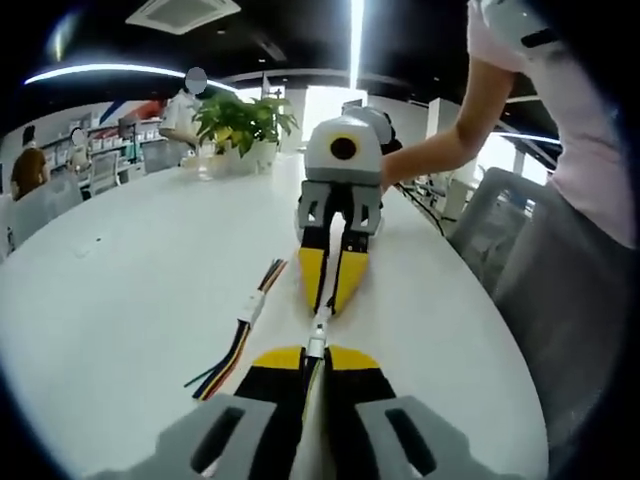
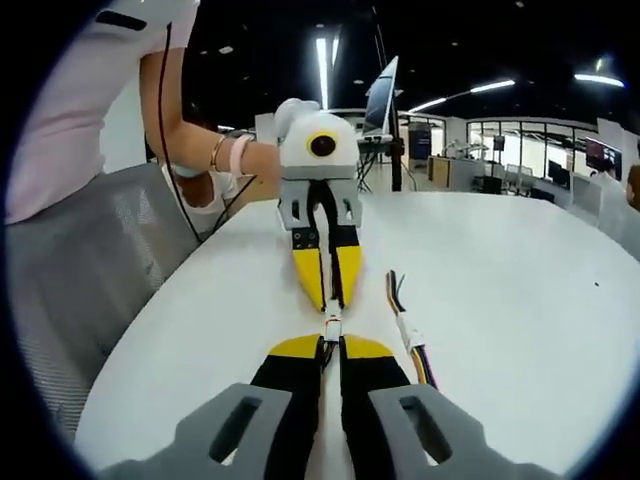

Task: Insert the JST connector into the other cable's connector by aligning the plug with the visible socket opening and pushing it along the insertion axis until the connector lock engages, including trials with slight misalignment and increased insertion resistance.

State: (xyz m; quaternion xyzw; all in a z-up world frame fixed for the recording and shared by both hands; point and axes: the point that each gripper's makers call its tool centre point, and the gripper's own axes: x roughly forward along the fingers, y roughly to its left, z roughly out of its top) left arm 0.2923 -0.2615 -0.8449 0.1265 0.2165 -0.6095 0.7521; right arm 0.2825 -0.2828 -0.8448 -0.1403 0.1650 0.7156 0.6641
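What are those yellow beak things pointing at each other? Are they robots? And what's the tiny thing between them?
They are not robots. A person holds a grabbing tool in each hand, and a camera rides on each tool. In the left gripper view, the left gripper rises from the bottom and the right gripper faces it. In the right gripper view it is the other way round: the right gripper is at the bottom, the left gripper opposite. Both pairs of jaws are pinched shut on thin cables, and a small white connector sits between the tips. I cannot tell if it has clicked fully together. On the white table lies a spare cable with colourful wires.
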